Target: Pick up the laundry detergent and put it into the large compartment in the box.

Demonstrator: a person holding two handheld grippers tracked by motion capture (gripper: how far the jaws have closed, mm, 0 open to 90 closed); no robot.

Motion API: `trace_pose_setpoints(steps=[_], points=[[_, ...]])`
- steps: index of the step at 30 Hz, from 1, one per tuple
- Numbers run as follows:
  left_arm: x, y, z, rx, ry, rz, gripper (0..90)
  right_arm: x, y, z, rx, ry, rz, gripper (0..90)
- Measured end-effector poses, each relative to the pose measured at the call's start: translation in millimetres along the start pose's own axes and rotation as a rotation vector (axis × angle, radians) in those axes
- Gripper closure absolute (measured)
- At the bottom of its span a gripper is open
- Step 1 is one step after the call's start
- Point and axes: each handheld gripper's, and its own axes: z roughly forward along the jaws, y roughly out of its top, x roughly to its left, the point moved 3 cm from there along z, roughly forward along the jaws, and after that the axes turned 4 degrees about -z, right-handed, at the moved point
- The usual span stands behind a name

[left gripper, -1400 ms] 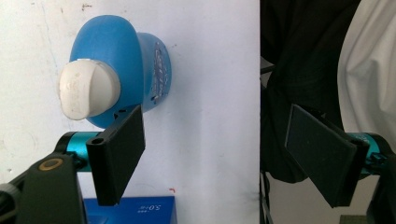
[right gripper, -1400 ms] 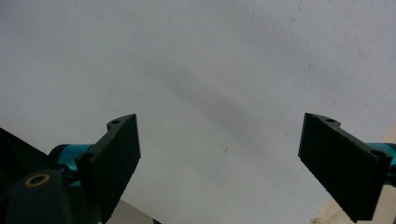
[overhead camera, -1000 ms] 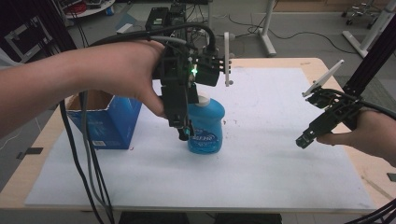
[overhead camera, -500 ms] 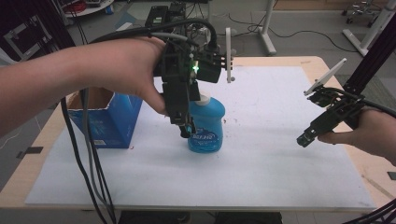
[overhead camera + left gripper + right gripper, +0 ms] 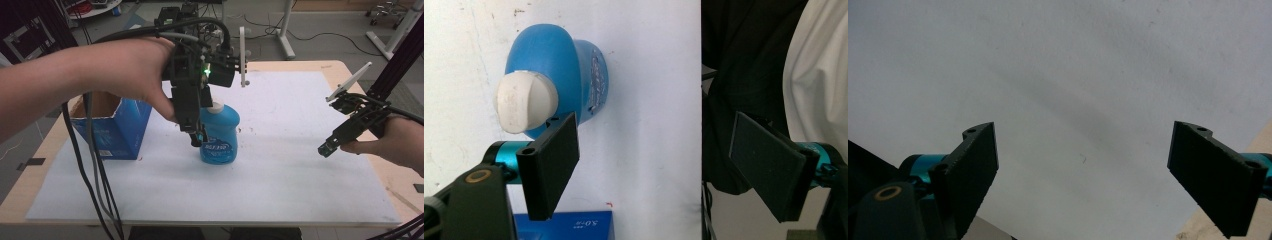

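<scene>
Both grippers' flat black jaws wide apart; left gripper (image 5: pixel 651 167) beside rounded blue plastic bottle (image 5: pixel 561 70), white cap.

**Black rigs, teal hubs, bare forearms**

Left gripper (image 5: pixel 197 140): black frame, small green light glowing, white upright tab, bundle of black and grey cables (image 5: pixel 95 165) trailing down. Flat black rectangular pads (image 5: pixel 551 162) on teal hubs, brass-ringed screw at the base. Right gripper (image 5: pixel 330 147): black too, white plate on top, same teal hubs. No sleeves on the forearms.

Blue cardboard box (image 5: pixel 112 130) stands on white sheet (image 5: pixel 280 175).
</scene>
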Motion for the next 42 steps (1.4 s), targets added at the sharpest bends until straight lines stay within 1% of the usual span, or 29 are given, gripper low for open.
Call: trace_pose_setpoints(steps=[2, 9, 14, 18, 26, 28, 30, 32, 34, 36, 40, 42], points=[[0.9, 0.1, -1.7, -0.001, 0.002, -0.002, 20.2, -0.6, -0.1, 0.3, 0.003, -0.006, -0.003, 12.1], [6.8, 1.5, -12.1, -0.008, 0.009, -0.003, 20.2, -0.6, 0.2, 0.0, -0.005, 0.000, 0.003, 12.0], [14.3, 2.4, -21.6, -0.028, 0.026, -0.011, 20.2, -0.4, 1.9, -0.7, -0.008, -0.001, 0.000, 12.0], [20.6, 2.2, -24.3, -0.032, 0.027, -0.020, 20.2, -0.4, 2.8, -1.5, -0.013, -0.003, -0.004, 12.0], [34.7, 2.5, -20.3, -0.029, 0.036, -0.027, 20.2, -0.1, 2.5, -1.3, -0.012, -0.002, -0.007, 12.0], [37.8, 3.3, -18.5, -0.021, 0.041, -0.018, 20.2, -0.2, 2.0, -1.4, -0.008, -0.002, -0.003, 12.0], [40.6, 4.0, -16.3, -0.018, 0.038, -0.016, 20.2, -0.4, 1.6, -1.3, -0.010, 0.001, -0.003, 12.1], [44.1, 4.7, -14.5, -0.015, 0.045, -0.012, 20.2, -0.6, 1.0, -1.2, -0.013, -0.003, -0.001, 12.0], [46.5, 5.9, -12.2, -0.016, 0.041, -0.012, 20.2, -0.8, 0.5, -1.2, -0.014, 0.000, -0.001, 12.0], [48.8, 8.1, -9.0, -0.013, 0.040, -0.004, 20.2, -0.9, 0.0, -1.4, -0.007, -0.001, 0.000, 12.0], [52.4, 11.3, -1.4, 0.012, 0.040, 0.005, 20.2, -1.8, 0.3, -1.9, -0.011, -0.002, 0.004, 12.1], [53.9, 12.0, 1.5, 0.014, 0.040, 0.006, 20.2, -1.8, 0.5, -2.0, -0.014, -0.001, 0.004, 12.1]])
